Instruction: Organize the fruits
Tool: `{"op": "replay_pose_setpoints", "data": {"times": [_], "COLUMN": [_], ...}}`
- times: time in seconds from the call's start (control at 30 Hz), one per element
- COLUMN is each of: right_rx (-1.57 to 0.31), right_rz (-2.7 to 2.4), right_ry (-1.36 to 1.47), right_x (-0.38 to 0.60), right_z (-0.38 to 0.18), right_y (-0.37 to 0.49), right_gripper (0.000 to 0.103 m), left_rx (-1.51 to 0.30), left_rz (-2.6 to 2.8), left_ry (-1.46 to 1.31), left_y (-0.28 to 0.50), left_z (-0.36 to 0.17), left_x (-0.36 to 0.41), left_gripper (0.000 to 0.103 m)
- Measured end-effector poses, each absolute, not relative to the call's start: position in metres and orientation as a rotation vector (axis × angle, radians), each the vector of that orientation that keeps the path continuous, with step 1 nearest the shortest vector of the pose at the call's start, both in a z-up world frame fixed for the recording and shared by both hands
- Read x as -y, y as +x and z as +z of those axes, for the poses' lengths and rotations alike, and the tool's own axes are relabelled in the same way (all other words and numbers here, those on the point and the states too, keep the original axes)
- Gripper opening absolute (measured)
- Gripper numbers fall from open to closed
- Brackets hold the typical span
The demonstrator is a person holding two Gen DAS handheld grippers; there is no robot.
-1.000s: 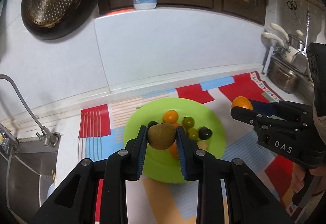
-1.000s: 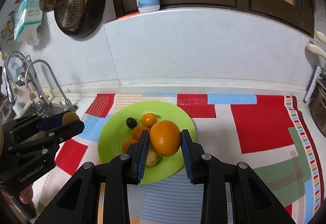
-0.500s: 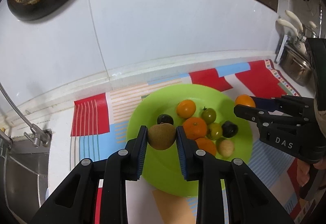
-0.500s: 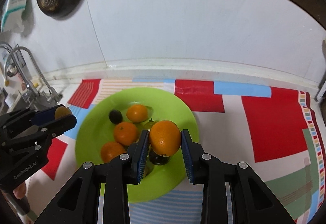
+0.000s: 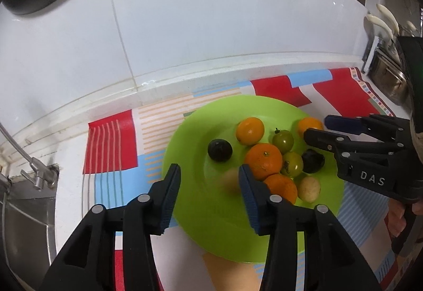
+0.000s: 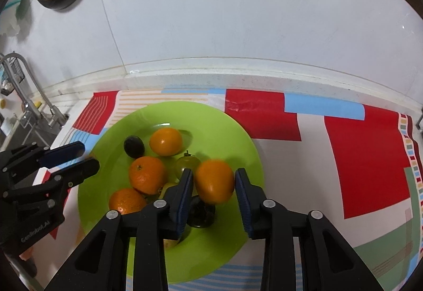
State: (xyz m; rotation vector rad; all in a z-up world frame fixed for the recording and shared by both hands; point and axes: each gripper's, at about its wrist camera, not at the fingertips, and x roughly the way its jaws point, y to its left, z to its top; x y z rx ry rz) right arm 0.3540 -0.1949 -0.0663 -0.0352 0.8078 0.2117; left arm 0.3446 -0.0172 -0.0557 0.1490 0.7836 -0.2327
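Releasing together: left tool had spread, dropping the kiwi, blurred, onto the green plate; right tool also parted, the orange falling free. Both fruits plated, judged.

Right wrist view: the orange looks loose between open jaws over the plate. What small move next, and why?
Probably lift the right hand-held gripper straight up, clear of the green plate. Its jaws stand apart from the blurred orange, so it seems released. The left hand-held gripper is open too, over a blurred kiwi.
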Motion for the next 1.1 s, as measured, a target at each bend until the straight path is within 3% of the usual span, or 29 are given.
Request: {"op": "replay_pose_setpoints", "data": {"times": [0.2, 0.57, 0.83, 0.97, 1.1], "right_rx": [-0.779, -0.706, -0.645, -0.621, -0.602], "right_rz": [0.204, 0.196, 0.186, 0.169, 0.141], "right_ry": [-0.041, 0.000, 0.028, 0.036, 0.016], "right_x": [0.195, 0.199, 0.203, 0.205, 0.205], "right_z": [-0.057, -0.028, -0.006, -0.002, 0.002], "right_y": [0.343, 0.295, 0.242, 0.216, 0.189], "right_gripper": [0.046, 0.046, 0.046, 0.055, 0.059], "left_rx": [-0.764, -0.682, -0.658, -0.641, -0.611], "left_rz": [-0.207, -0.173, -0.177, -0.149, -0.116], "left_ry": [0.154, 0.117, 0.071, 0.073, 0.066], "left_y": [0.332, 0.286, 0.238, 0.213, 0.185], "left_z": [-0.047, -0.013, 0.004, 0.006, 0.011], "left_x": [0.016, 0.014, 0.014, 0.013, 0.009], "left_gripper": [0.052, 0.055, 0.065, 0.067, 0.076]}}
